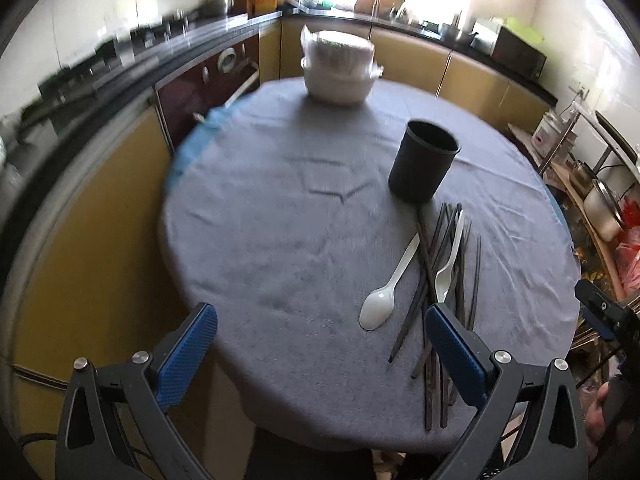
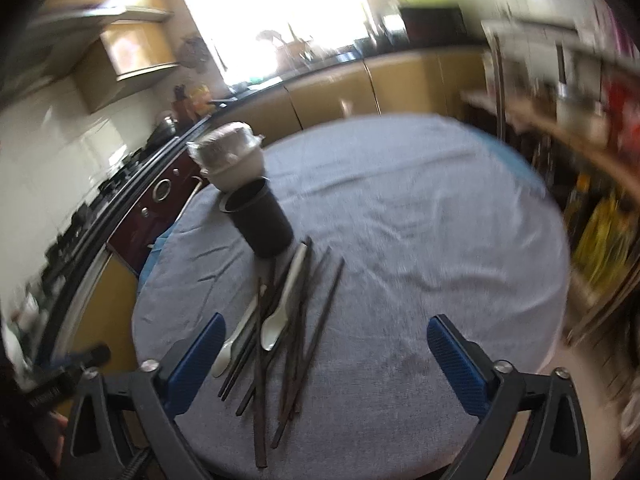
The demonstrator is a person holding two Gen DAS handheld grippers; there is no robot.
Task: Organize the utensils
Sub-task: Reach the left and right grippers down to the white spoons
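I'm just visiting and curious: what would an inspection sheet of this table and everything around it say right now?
Surface: round table under a wrinkled grey cloth.
Job's things: black cup upright, empty as far as visible; dark chopsticks in a loose pile beside it; two white spoons among them.
Clutter: wrapped white bowls at the far edge.
Grippers: left gripper and right gripper both open, holding nothing.
Cables: nothing seen.
Surroundings: kitchen counter, yellow cabinets, bright window.
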